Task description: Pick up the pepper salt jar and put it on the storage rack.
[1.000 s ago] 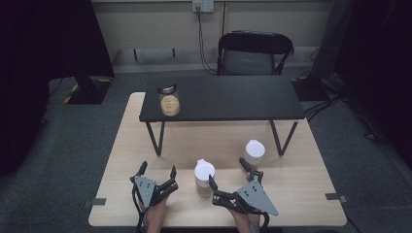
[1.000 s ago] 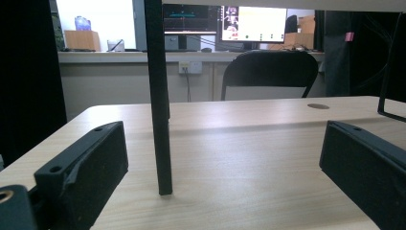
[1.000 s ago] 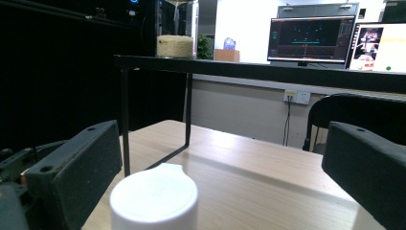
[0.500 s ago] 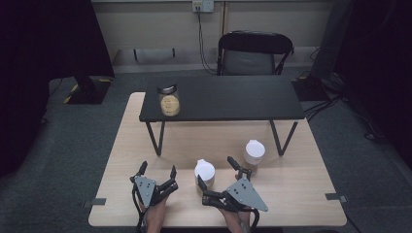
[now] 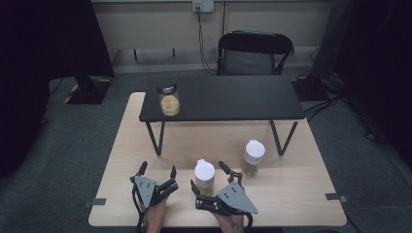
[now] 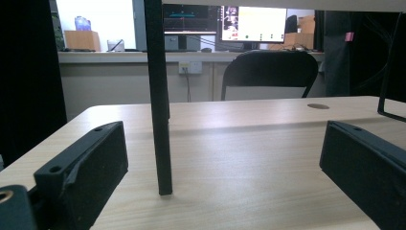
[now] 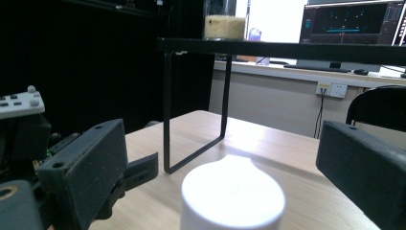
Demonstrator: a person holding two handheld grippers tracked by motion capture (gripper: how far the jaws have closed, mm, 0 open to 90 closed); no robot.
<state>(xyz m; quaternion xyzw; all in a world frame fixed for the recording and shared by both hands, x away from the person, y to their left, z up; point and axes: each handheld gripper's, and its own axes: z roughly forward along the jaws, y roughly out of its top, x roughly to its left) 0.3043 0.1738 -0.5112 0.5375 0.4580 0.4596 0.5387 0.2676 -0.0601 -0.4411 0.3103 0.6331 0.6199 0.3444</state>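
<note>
A white-lidded jar [image 5: 204, 177] of pale contents stands near the table's front edge, and its lid [image 7: 233, 194] shows close up in the right gripper view. My right gripper [image 5: 207, 175] [image 7: 220, 143] straddles this jar; its jaws have just been closing a little, but gaps remain on both sides, so it is open. A second white-lidded jar [image 5: 253, 158] stands to the right, beside the shelf's leg. A third jar [image 5: 169, 99] [image 7: 224, 26] sits on the black shelf [image 5: 223, 99]. My left gripper [image 5: 158, 170] [image 6: 220, 153] rests open and empty on the table.
The black shelf stands on thin legs over the back of the wooden table [image 5: 291, 184]; one leg [image 6: 160, 120] rises just ahead of the left gripper. A black chair [image 5: 255, 53] stands behind the table. The left gripper's body [image 7: 19, 120] lies close beside the right gripper.
My right gripper has moved left and turned toward the near jar, so its jaws now flank it. The left gripper and all jars have stayed put.
</note>
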